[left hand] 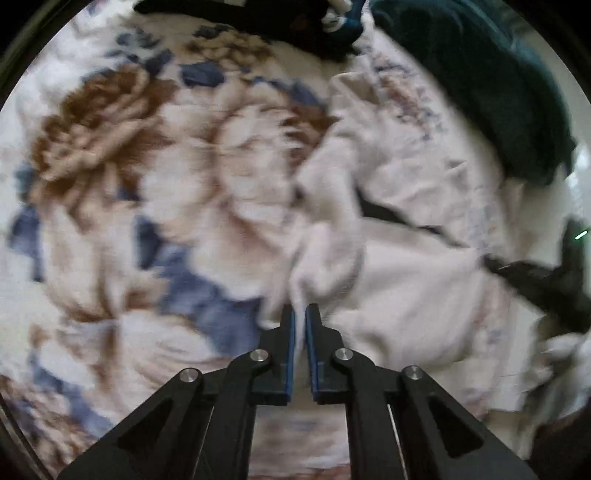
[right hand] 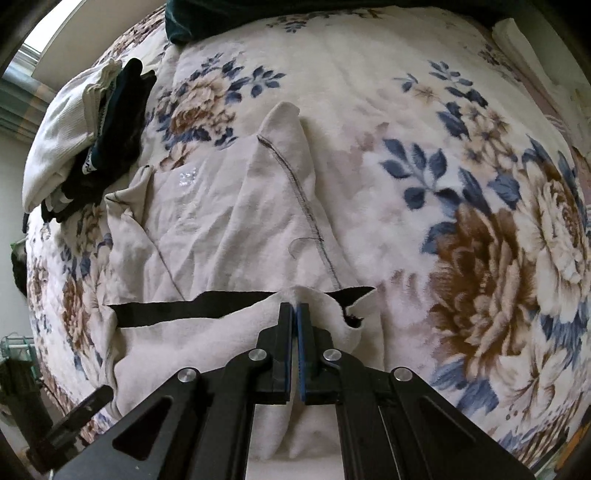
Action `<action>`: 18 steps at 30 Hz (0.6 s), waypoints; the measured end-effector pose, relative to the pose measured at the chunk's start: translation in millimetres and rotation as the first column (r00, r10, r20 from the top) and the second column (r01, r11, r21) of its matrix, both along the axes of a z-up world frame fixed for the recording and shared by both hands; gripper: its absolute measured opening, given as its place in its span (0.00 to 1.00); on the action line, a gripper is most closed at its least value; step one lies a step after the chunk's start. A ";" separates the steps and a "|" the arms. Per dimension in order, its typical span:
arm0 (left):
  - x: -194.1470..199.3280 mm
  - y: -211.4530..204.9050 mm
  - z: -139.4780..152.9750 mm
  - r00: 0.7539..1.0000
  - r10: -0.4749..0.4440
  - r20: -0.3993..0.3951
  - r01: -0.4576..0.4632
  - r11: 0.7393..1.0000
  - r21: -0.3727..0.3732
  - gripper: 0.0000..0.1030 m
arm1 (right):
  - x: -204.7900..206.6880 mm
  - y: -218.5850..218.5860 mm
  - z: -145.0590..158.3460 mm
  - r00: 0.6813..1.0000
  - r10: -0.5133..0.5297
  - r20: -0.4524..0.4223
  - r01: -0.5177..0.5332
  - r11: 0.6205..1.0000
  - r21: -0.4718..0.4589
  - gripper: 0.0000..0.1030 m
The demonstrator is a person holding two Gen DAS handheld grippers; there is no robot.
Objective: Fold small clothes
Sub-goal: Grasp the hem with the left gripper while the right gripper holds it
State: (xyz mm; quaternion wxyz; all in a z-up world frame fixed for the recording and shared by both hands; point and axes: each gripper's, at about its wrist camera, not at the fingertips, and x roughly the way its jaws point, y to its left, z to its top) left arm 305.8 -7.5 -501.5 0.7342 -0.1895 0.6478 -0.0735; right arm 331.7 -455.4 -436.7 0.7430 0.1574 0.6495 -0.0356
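Observation:
A cream garment with a black waistband (right hand: 229,236) lies crumpled on a floral blanket (right hand: 480,240). My right gripper (right hand: 294,308) is shut on the garment's near edge, which is lifted over the black band (right hand: 177,308). In the blurred left wrist view the same cream garment (left hand: 399,295) lies to the right, and my left gripper (left hand: 300,310) is shut on a bunched fold of it. The floral blanket (left hand: 129,184) fills the left of that view.
A pile of white and dark clothes (right hand: 85,144) sits at the blanket's far left. A dark teal cloth (left hand: 498,85) lies at the upper right of the left wrist view, black clothes (left hand: 266,18) at the top. A black gripper part (right hand: 70,417) shows bottom left.

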 end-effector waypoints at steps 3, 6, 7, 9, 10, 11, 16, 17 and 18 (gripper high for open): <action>-4.3 25.8 -8.3 0.998 0.054 -0.020 -0.053 0.997 0.053 0.04 | -1.2 -2.9 -0.8 1.000 -0.007 -0.009 0.007 1.000 0.001 0.02; -8.8 50.5 -4.7 0.988 0.149 -0.030 -0.151 0.985 -0.084 0.09 | -1.8 -3.4 0.2 1.000 -0.005 -0.009 0.005 1.000 -0.001 0.02; -11.0 53.6 -2.3 0.986 0.167 -0.029 -0.169 0.973 -0.155 0.14 | -1.7 -3.4 0.7 1.000 -0.004 -0.007 0.004 1.000 0.000 0.02; -15.8 48.7 2.5 0.988 0.154 -0.017 -0.153 0.948 -0.280 0.61 | -1.2 -2.2 0.6 1.000 0.003 -0.010 -0.003 1.000 -0.004 0.02; -17.5 42.2 4.1 0.990 0.138 -0.006 -0.133 0.942 -0.307 0.65 | -1.1 -2.1 0.2 1.000 0.001 -0.011 -0.001 1.000 -0.005 0.02; -18.6 31.8 5.7 0.994 0.104 0.016 -0.093 0.943 -0.321 0.65 | -0.9 -2.0 -0.2 1.000 0.000 -0.015 0.000 1.000 -0.003 0.02; -12.5 -21.1 -10.2 0.996 -0.078 0.051 0.087 0.976 -0.198 0.14 | 1.3 0.0 1.1 1.000 0.003 -0.014 -0.003 1.000 -0.009 0.02; -11.5 -25.8 -13.1 0.995 -0.094 0.045 0.101 0.978 -0.183 0.08 | 2.1 0.3 1.2 1.000 0.006 -0.014 -0.006 1.000 -0.014 0.02; -12.2 -25.1 -12.2 0.994 -0.097 0.056 0.105 0.981 -0.165 0.08 | 2.8 0.4 0.8 1.000 0.009 -0.016 -0.009 1.000 -0.019 0.02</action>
